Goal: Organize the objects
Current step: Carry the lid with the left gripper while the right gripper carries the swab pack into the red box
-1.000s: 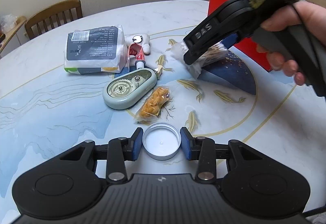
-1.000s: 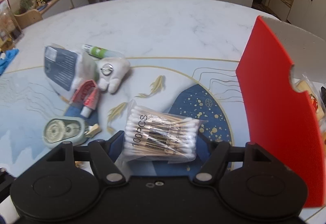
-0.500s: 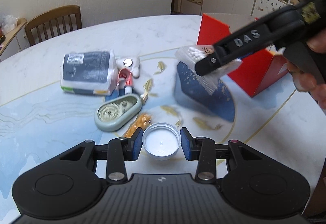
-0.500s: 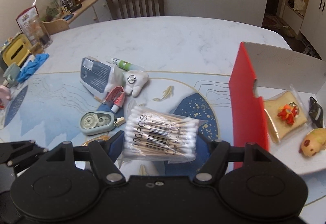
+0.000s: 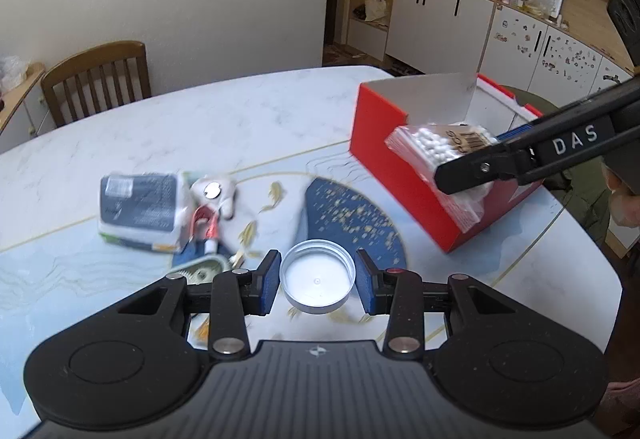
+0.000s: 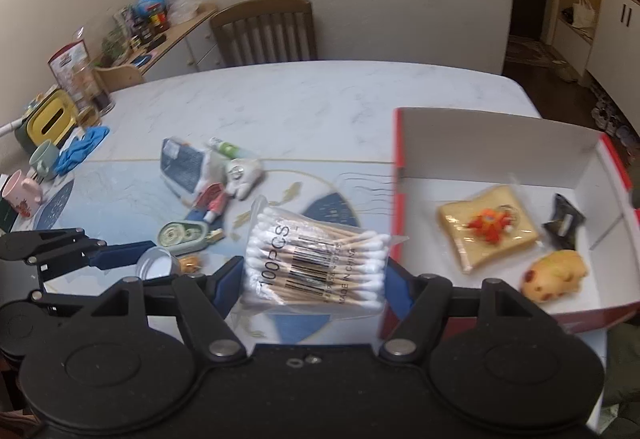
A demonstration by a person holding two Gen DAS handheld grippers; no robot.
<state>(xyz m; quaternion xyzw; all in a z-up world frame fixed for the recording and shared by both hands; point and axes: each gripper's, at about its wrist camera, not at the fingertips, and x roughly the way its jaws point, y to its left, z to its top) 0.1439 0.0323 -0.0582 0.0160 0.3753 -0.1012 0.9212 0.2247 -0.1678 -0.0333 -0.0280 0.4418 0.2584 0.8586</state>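
Left gripper [image 5: 316, 281] grips silver lid [image 5: 317, 282] between blue pads, lifted above table [image 5: 256, 111]. Right gripper [image 6: 314, 271] clamps on swab pack [image 6: 316, 265] (label "100PCS"), held in air just beside red wall of box [image 6: 492, 135]. Box open, holds toast toy [image 6: 486, 225], yellow toy [image 6: 556, 273], dark wrapper [image 6: 562, 225]. Farther on table: green tape dispenser [image 6: 182, 235], red tube [image 6: 212, 201], tooth toy [image 6: 244, 175], dark pouch [image 6: 182, 165]. Chair [image 6: 264, 31] behind table.

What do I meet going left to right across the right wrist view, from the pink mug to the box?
Pink mug → metal lid held in the left gripper → cotton swab pack in the right gripper → toast-shaped toy inside the red box.
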